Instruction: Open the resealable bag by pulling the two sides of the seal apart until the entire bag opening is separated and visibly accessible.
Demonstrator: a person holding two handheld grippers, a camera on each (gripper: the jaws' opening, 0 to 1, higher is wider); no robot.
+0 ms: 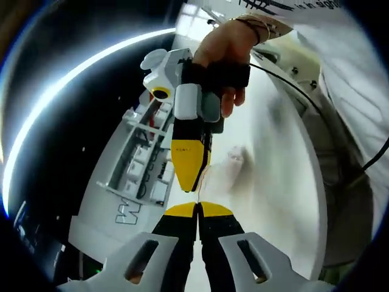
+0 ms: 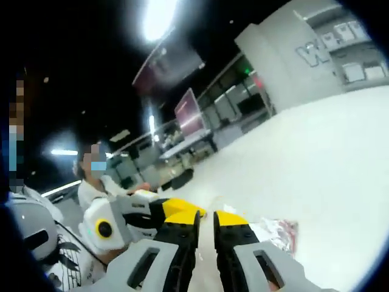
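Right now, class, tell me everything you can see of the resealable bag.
The resealable bag looks like thin, clear, crinkly plastic, blurred in both views. In the left gripper view it hangs between the two grippers above the white table: the left gripper has its jaws closed at its near edge, and the right gripper, held in a hand, meets it from above. In the right gripper view it shows reddish contents beside the jaws. Whether the seal is open cannot be told.

a large outlined "w" (image 1: pixel 126 214) stands on the white wall panel (image 1: pixel 106 207) in the left gripper view; the same lettering (image 2: pixel 316 52) on the wall (image 2: pixel 285 55) in the right gripper view begins with "w", the rest blurred. dark print on the person's white shirt (image 1: pixel 285 5) cannot be read whole.
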